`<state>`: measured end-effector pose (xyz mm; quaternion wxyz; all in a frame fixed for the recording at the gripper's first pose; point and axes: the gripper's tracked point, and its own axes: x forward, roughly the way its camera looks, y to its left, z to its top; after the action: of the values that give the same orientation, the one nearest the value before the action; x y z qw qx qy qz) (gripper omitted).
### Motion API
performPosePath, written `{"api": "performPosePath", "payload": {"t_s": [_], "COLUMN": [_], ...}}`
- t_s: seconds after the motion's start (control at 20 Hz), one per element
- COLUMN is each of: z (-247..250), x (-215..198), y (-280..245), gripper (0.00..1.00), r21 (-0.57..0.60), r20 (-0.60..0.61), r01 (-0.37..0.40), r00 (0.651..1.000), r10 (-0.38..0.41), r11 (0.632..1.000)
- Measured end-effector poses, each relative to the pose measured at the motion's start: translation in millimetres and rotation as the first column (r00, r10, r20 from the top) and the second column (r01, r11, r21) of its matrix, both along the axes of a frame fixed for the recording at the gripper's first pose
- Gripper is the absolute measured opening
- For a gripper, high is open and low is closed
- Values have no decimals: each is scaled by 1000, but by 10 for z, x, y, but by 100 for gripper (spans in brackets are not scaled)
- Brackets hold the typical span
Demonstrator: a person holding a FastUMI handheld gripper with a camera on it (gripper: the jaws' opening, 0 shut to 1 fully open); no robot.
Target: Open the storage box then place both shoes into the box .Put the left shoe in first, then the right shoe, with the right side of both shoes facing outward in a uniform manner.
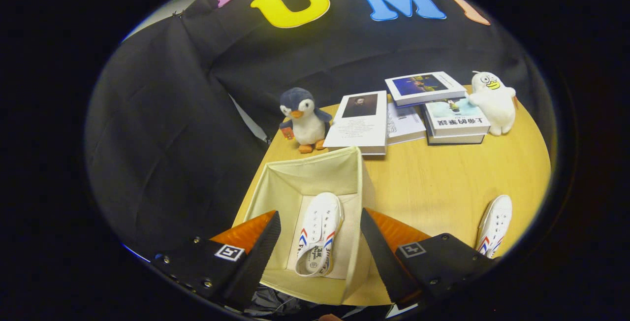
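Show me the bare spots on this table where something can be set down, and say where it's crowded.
The widest bare wood lies between the storage box, the books and the shoe on the table. Inside the box, floor is free beside the shoe in the box. The far edge is crowded: penguin toy, books, white plush. The open gripper hangs above the box.
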<state>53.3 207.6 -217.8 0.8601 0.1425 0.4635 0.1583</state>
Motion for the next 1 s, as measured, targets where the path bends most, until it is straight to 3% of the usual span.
{"api": "performPosePath", "payload": {"t_s": [0.45, 1.0], "z": [-54, -428], "x": [-71, -424], "y": [-1140, -2455], "gripper": [98, 98], "r21": [-92, -225], "r20": [-2, -41], "r01": [128, 245], "r00": [992, 965], "r10": [-129, -260], "r11": [987, 943]}}
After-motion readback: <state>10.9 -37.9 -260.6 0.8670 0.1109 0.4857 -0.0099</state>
